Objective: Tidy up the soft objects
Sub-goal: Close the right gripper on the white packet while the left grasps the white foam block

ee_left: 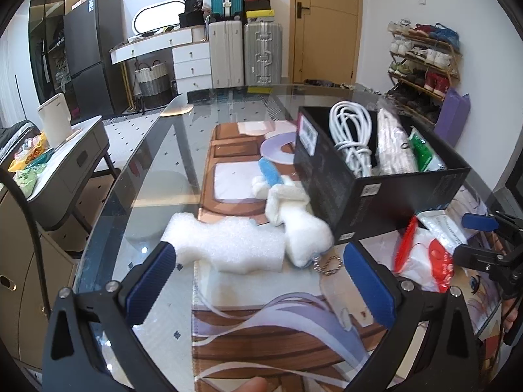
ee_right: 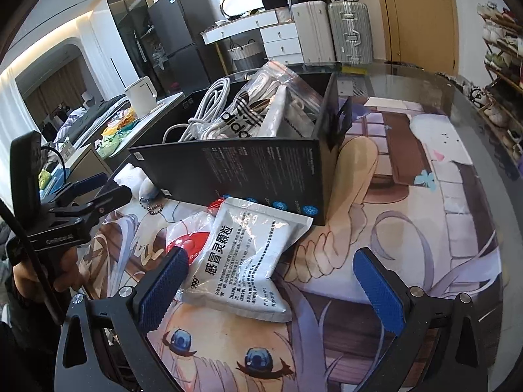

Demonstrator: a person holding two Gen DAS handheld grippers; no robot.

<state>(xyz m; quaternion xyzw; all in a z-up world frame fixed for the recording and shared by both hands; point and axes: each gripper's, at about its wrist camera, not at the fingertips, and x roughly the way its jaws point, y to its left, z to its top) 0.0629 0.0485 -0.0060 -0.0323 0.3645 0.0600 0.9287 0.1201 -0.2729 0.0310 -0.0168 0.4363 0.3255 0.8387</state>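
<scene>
Fingers: left gripper spread wide, empty; right gripper likewise apart, holding nothing.

Item 1: white foam block, left-front of the black box, just ahead of the left pads. Likely very light, squashy; take across its narrow waist.

Item 2: white plush toy, touching the box wall; soft, chain dangling.

Item 3: silver medicine pouch, in front of the box; probably slippery, pinch an edge.

Surface: printed mat on glass table. Room: suitcases, shoe rack beyond the box.

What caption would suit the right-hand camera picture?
Open right tool poised over a white medicine sachet beside the black box.
</scene>
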